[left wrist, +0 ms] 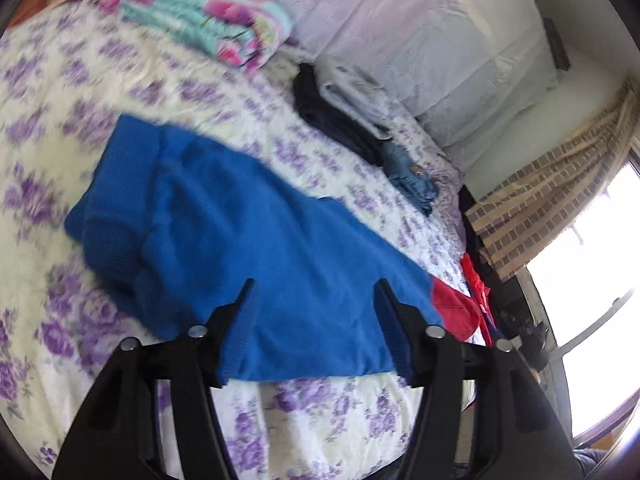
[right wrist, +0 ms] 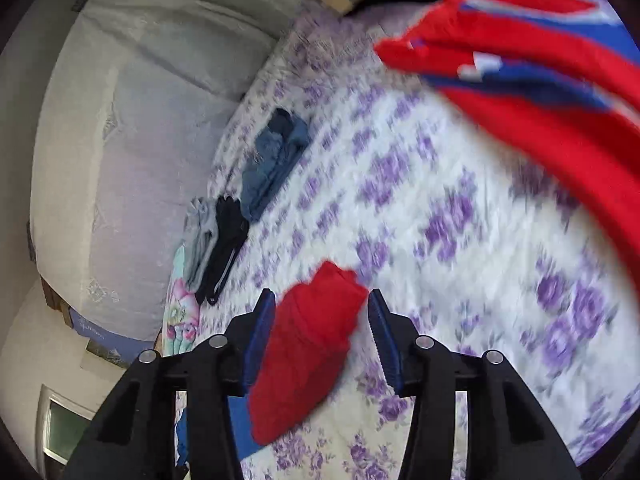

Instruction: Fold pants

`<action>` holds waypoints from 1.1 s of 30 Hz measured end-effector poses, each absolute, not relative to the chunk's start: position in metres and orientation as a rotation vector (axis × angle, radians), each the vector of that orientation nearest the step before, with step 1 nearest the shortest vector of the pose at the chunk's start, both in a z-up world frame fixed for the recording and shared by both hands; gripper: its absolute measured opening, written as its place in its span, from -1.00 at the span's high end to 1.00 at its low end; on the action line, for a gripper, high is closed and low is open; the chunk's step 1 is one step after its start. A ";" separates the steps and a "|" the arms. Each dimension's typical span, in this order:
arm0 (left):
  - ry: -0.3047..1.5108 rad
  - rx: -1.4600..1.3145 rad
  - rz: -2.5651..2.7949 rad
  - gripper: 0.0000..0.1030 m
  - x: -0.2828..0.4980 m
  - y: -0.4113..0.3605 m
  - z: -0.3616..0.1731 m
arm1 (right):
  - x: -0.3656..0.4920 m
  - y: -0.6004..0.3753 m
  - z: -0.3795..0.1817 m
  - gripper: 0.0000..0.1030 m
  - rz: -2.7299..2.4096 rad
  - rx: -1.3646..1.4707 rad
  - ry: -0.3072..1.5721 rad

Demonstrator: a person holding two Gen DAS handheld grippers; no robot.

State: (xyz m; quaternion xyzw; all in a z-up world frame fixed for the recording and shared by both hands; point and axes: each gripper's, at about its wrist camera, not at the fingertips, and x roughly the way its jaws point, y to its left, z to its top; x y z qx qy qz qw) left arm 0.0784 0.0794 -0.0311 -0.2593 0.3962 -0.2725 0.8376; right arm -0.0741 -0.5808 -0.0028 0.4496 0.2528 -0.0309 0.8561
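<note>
Blue pants (left wrist: 240,220) lie bunched on the purple-flowered bedsheet (left wrist: 60,80) in the left wrist view. Their near edge lies between the fingers of my left gripper (left wrist: 316,286), whose jaws stand wide apart and open. A red garment (left wrist: 452,304) peeks out at the blue cloth's right end. In the right wrist view my right gripper (right wrist: 321,294) is open around a bunched end of red cloth (right wrist: 308,352), with a gap at the right pad. More red cloth with blue and white stripes (right wrist: 540,80) hangs blurred at the upper right.
At the back of the bed lie a folded floral blanket (left wrist: 192,12), a grey quilted pillow (left wrist: 400,40), folded dark and grey clothes (left wrist: 340,112) and folded jeans (left wrist: 412,176). A checked curtain (left wrist: 540,200) and a bright window (left wrist: 600,280) bound the right side.
</note>
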 end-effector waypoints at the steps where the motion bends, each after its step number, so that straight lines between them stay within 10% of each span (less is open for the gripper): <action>1: 0.832 -0.529 -0.598 -0.20 0.081 0.071 -0.028 | -0.057 -0.564 0.009 0.05 0.017 0.902 0.547; 6: 0.873 -0.523 -0.555 -0.19 0.109 0.056 -0.043 | 0.055 -0.442 0.016 0.18 0.378 0.740 0.732; 12: 0.924 -0.554 -0.554 0.43 0.111 0.078 -0.077 | 0.169 -0.285 -0.027 0.19 0.728 0.736 1.014; 16: 0.921 -0.614 -0.593 0.50 0.108 0.089 -0.085 | 0.184 -0.233 -0.072 0.18 0.721 0.747 1.149; 20: 0.947 -0.617 -0.598 0.86 0.111 0.099 -0.094 | 0.200 -0.274 -0.090 0.65 0.479 0.755 1.095; 24: 0.966 -0.736 -0.596 0.98 0.105 0.119 -0.100 | 0.199 -0.295 -0.067 0.37 0.505 0.768 1.062; 26: 0.934 -0.663 -0.554 0.88 0.097 0.116 -0.084 | 0.200 -0.275 -0.045 -0.06 0.583 0.640 1.065; 30: 0.883 -0.544 -0.549 -0.39 0.091 0.085 -0.053 | 0.226 -0.233 -0.031 -0.13 0.684 0.489 1.132; 33: 0.864 -0.420 -0.557 -0.45 0.094 0.050 -0.043 | 0.242 -0.221 -0.037 -0.13 0.725 0.471 1.208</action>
